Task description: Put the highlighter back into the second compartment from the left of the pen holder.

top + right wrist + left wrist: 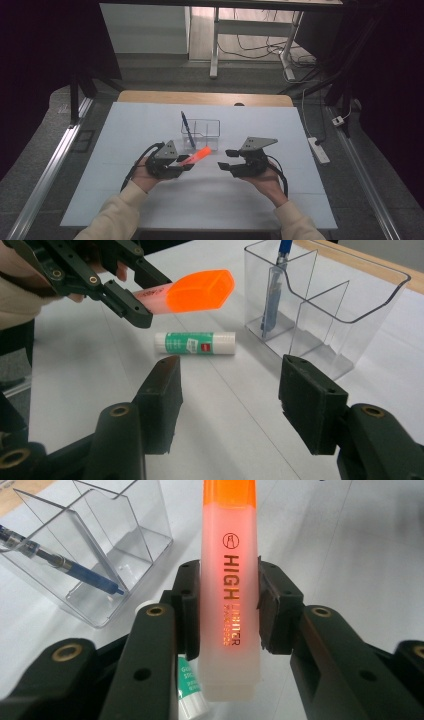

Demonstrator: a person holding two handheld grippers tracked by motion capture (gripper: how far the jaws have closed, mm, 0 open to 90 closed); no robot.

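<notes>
My left gripper is shut on an orange highlighter and holds it above the table, cap end pointing up and to the right. In the left gripper view the pads press both sides of the highlighter's pale barrel. My right gripper faces it from the right, open with nothing between its jaws. The right gripper view has the open gripper over bare table, with the highlighter's orange cap farther off. Below the highlighter, a white and green glue stick lies on the table.
A clear two-compartment organizer stands just behind the grippers, with a blue pen leaning in its left compartment. A white sheet covers the table. The wooden table edge runs behind it.
</notes>
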